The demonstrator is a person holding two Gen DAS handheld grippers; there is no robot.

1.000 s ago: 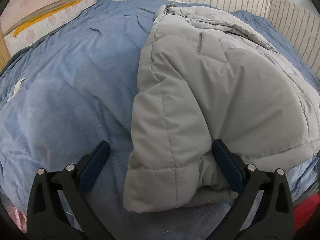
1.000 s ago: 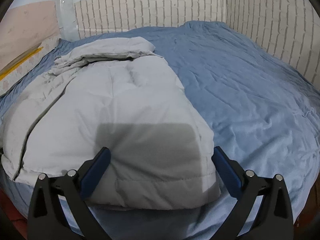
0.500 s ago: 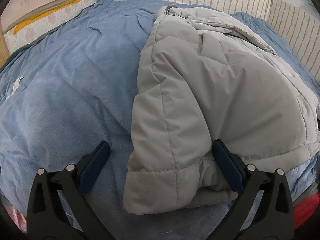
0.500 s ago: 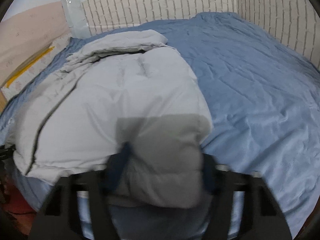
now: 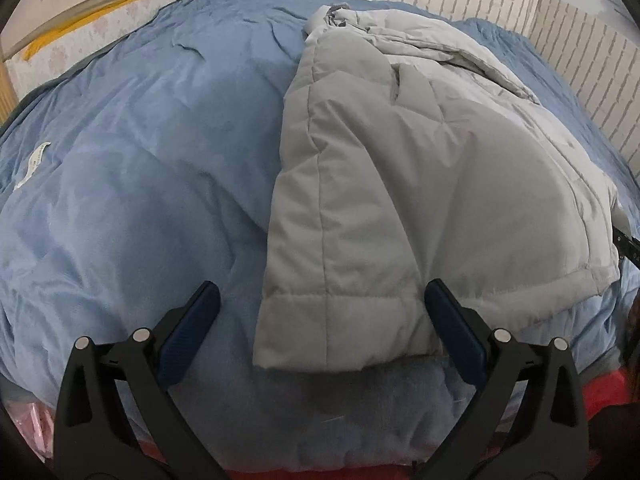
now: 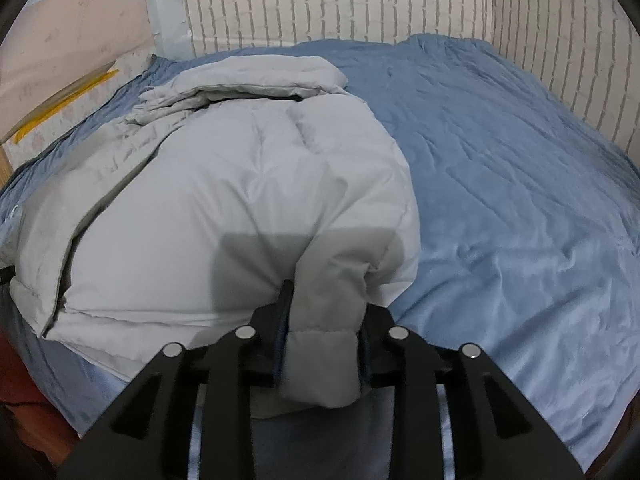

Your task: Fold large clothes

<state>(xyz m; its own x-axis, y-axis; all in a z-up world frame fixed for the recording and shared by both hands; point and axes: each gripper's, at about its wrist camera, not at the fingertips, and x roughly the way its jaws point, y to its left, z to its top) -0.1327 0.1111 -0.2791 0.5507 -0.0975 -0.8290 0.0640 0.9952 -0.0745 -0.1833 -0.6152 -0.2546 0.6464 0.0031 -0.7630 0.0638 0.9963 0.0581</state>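
A grey quilted jacket (image 5: 400, 180) lies folded lengthwise on the blue quilt (image 5: 140, 160) of a bed. My left gripper (image 5: 323, 292) is open just above the near hem; the hem's left corner lies between its fingers, and the pads do not press on it. In the right wrist view the jacket (image 6: 240, 184) fills the left half. My right gripper (image 6: 324, 312) is closing its jaws on the hem's right corner. A thick fold of grey fabric is pinched between the pads and bulges out toward the camera.
Brick-patterned padding (image 6: 320, 12) lines the far and right sides of the bed. A white tag (image 5: 34, 162) lies on the quilt at the left. The blue quilt (image 6: 500, 160) spreads bare to the right of the jacket. Red floor shows below the near bed edge (image 5: 600, 396).
My right gripper went from wide open around the hem to clamped on it, bunching the fabric. The jacket's near hem has shifted a little in the left wrist view. The left gripper stayed open.
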